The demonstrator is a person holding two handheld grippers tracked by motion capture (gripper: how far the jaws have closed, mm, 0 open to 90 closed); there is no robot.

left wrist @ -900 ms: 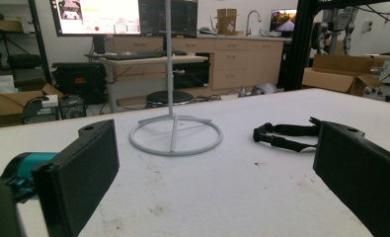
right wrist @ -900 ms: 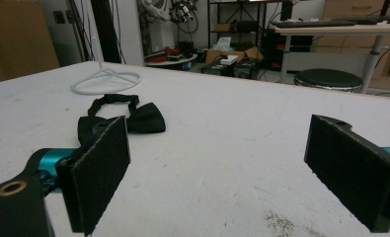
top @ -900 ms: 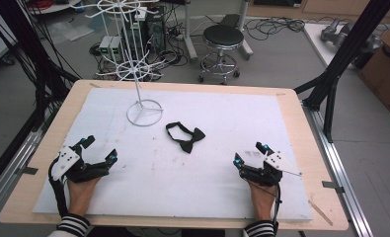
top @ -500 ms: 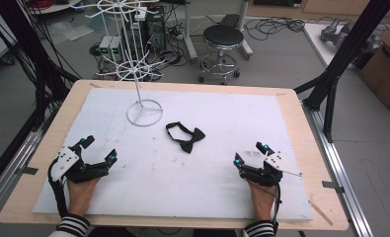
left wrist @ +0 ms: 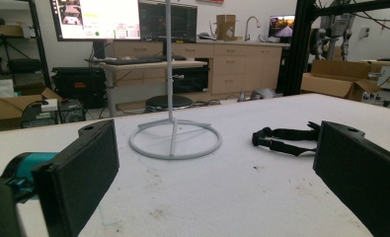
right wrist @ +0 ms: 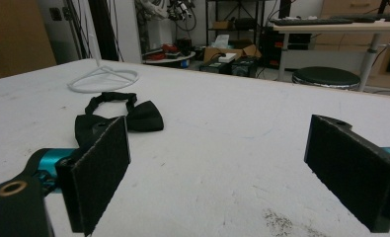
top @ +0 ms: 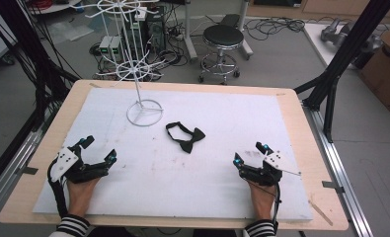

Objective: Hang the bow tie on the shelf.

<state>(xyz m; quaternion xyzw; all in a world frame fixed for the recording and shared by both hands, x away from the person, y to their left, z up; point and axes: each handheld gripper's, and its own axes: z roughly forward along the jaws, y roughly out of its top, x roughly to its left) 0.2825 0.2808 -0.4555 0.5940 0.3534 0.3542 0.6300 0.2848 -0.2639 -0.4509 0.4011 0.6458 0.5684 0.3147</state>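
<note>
A black bow tie (top: 185, 137) with its strap lies flat near the middle of the white table mat (top: 217, 113). It appears at the right of the left gripper view (left wrist: 284, 138) and at the left of the right gripper view (right wrist: 126, 114). A white wire stand (top: 143, 106) rises from a ring base behind it, left of centre. My left gripper (top: 98, 150) rests at the front left, open, nothing between its jaws. My right gripper (top: 251, 153) rests at the front right, open and empty too. Both sit well short of the bow tie.
The wooden table edge (top: 301, 103) frames the mat. Black frame posts (top: 340, 59) stand at the right and cables hang at the left. A round stool (top: 223, 37) and floor clutter lie beyond the far edge. The stand's ring base (left wrist: 175, 139) shows ahead in the left gripper view.
</note>
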